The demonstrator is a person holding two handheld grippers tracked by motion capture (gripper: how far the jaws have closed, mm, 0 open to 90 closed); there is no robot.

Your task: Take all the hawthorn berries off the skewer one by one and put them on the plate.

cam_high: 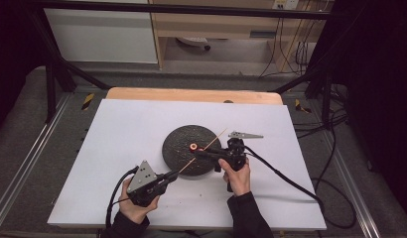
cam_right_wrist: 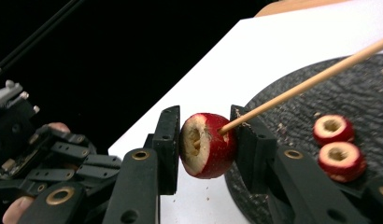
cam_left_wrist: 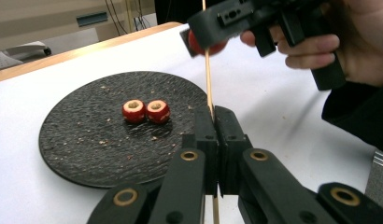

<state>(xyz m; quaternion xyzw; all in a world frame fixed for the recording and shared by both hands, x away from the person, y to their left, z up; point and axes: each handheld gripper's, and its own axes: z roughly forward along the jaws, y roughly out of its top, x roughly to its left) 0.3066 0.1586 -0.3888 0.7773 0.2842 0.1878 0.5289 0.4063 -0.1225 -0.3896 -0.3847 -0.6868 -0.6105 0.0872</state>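
A round black plate (cam_high: 177,140) lies mid-table on the white cover, with two red cored fruit pieces (cam_left_wrist: 134,110) (cam_left_wrist: 158,111) side by side on it. My left gripper (cam_left_wrist: 214,114) is shut on the lower end of a thin wooden skewer (cam_left_wrist: 208,79), which slants up and to the right over the plate (cam_high: 216,137). My right gripper (cam_right_wrist: 204,114) is shut on a third red cored fruit piece (cam_right_wrist: 208,144), held above the plate's near edge (cam_high: 193,147). The skewer (cam_right_wrist: 311,79) meets this piece at its side. In the left gripper view the right gripper (cam_left_wrist: 206,44) hangs above, with the red piece in it.
The white cover (cam_high: 127,129) lies on a wooden table whose bare edge (cam_high: 191,94) shows at the back. Crumbs dot the plate (cam_left_wrist: 87,140). Cables (cam_high: 291,181) trail off to the right. A black frame and floor surround the table.
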